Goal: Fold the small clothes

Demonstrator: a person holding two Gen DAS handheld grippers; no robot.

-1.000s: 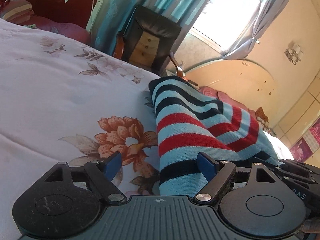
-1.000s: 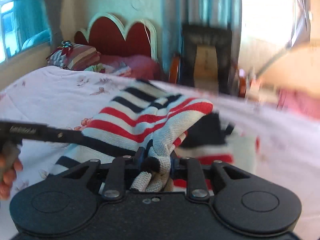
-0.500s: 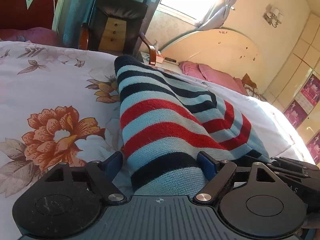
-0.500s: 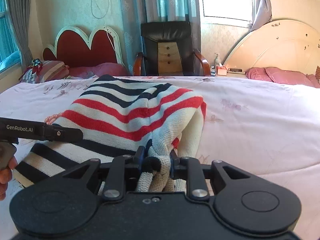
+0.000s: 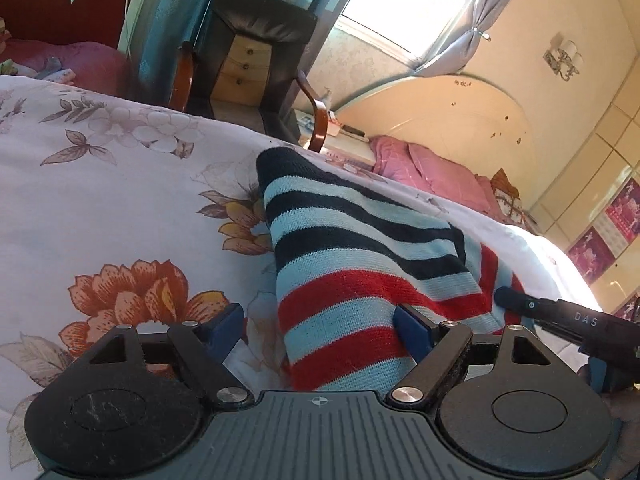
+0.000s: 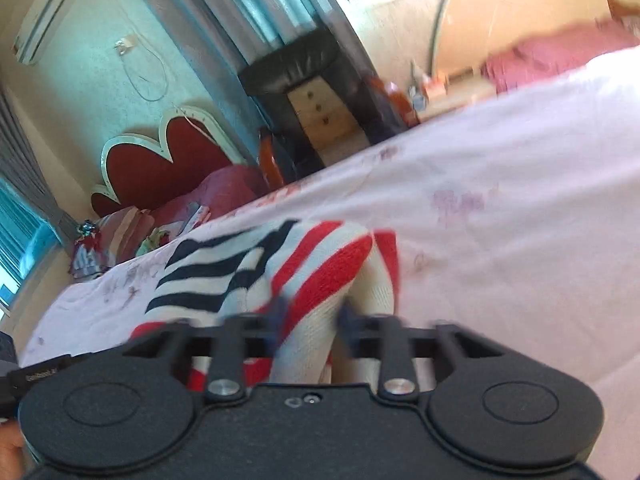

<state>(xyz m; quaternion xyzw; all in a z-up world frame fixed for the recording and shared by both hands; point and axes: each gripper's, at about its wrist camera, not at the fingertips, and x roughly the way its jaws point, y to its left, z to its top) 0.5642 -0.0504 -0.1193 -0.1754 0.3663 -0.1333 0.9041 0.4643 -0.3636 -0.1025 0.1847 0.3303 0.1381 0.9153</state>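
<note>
Left wrist view. The striped sweater [image 5: 360, 264] lies on the bed [image 5: 120, 208], over a white floral sheet. It is a knit in pale blue, navy and red bands, with a diagonal crease where one panel is laid over another. The left hand-held gripper [image 5: 320, 330] stands with its blue pads spread wide; the near hem of the sweater runs between them, resting against the right-side pad and clear of the other, so nothing is clamped. The other hand-held gripper's dark body enters at the right edge, against the sweater's red band.

Judgement on handling: light, soft and limp. It will sag and drape from any pinch point and will not keep a shape unsupported. The ribbed knit should give good friction against the pads, and it is not fragile, though loose loops could snag. Best hold is at a doubled edge or corner of the hem, both layers together.

Right wrist view. This frame is motion-blurred. The right hand-held gripper [image 6: 310, 326] has a bunched fold of the sweater [image 6: 280, 264] between its fingers, pads close in on the cloth and apparently pinching it. The fabric rises into a rounded hump in front, cream, red and navy in this light, with the bed [image 6: 500, 220] beyond.
</note>
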